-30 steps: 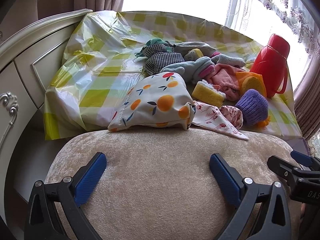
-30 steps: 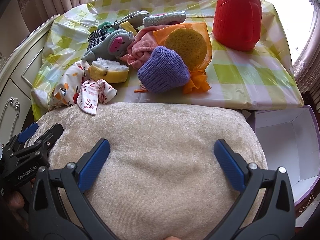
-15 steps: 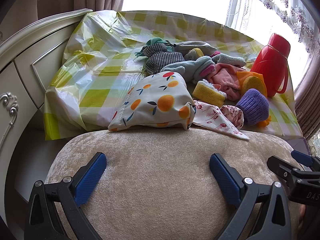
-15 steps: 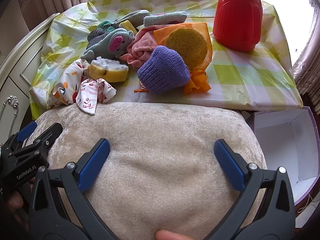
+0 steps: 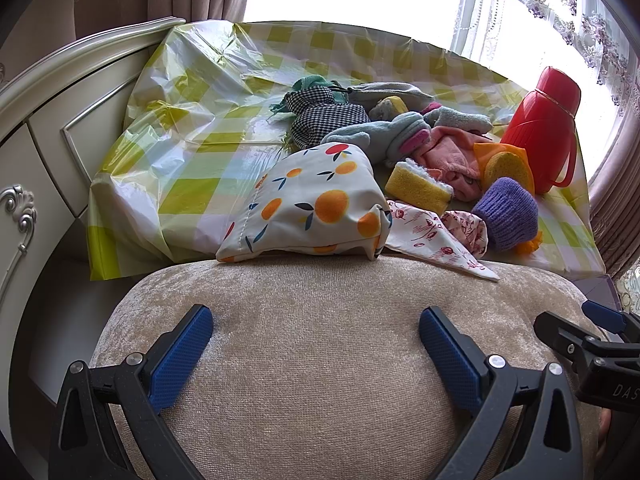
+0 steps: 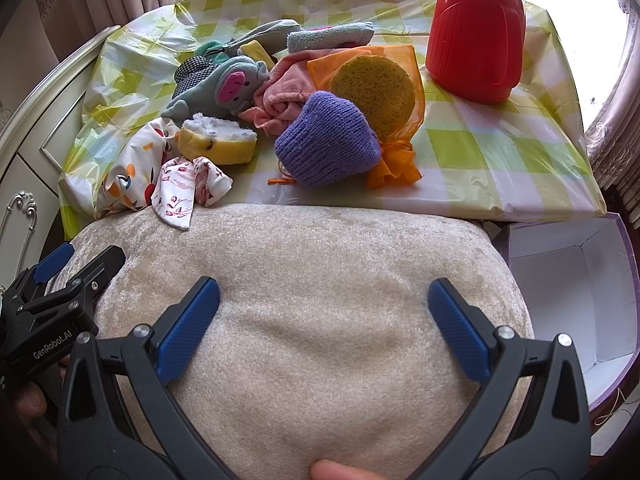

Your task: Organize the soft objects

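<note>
While both grippers hover over a beige cushion (image 5: 320, 360), neither holds anything: the left gripper (image 5: 316, 344) has its blue pads (image 5: 180, 356) spread wide above the plush, and the right gripper (image 6: 324, 320) is spread just as wide, its pads (image 6: 188, 320) apart over the same cushion. Whether the pads touch the plush cannot be told. Each gripper shows at the edge of the other's view, side by side, and a fingertip (image 6: 332, 470) shows at the bottom edge of the right view.

The soft things lie in a heap on a table (image 6: 500, 168) covered with a yellow-green checked plastic sheet, just beyond the cushion. Nearest the cushion, an orange-print pouch (image 5: 316, 208) and a red-patterned cloth (image 5: 436, 236) overlap its far edge. Behind them sit a yellow sponge (image 5: 418, 188), a purple knit hat (image 6: 326, 146) and a round sponge in an orange mesh bag (image 6: 376, 86), the hat leaning on the bag. Farther back are a pink cloth (image 6: 284, 92), a grey plush toy (image 6: 228, 88), a checked fabric (image 5: 324, 118) and a pale blue sock (image 6: 330, 36), all touching. A red flask (image 6: 478, 36) stands upright at the right, apart from the heap. An open white box (image 6: 572, 292) sits below the table's right corner, beside the cushion.
</note>
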`<state>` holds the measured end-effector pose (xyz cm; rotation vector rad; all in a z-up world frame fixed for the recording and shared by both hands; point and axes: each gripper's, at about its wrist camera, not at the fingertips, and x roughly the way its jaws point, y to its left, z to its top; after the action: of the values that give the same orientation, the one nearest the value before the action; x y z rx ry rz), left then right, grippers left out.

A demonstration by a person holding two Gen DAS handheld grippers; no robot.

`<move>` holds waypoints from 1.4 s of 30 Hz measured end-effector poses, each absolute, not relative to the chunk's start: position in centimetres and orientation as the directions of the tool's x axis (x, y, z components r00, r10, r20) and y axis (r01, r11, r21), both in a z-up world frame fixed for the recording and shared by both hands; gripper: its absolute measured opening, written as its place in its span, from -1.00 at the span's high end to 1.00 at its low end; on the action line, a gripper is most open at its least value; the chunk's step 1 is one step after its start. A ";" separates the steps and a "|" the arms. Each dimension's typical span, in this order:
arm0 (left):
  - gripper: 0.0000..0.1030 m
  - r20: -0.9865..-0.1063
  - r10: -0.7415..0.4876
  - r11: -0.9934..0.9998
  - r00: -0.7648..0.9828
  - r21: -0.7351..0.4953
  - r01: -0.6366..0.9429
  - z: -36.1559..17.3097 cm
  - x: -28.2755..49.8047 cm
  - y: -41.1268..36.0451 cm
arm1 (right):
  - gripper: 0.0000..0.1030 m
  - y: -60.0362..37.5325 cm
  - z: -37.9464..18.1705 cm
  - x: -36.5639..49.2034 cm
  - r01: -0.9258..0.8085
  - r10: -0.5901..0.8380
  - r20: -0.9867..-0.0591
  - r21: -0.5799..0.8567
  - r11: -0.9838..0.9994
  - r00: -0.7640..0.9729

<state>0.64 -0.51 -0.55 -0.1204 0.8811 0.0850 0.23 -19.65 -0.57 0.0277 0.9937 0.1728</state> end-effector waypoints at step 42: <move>-1.00 -0.773 0.024 0.990 0.634 -0.071 -0.124 -0.5 0.7 -0.5 | -1.00 -19.6 -0.5 0.2 -0.134 0.151 -0.831 0.093 0.987 0.535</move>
<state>0.68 -0.51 -0.54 -0.1218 0.8806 0.0848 0.15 -19.58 -0.49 0.0184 0.9922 0.1693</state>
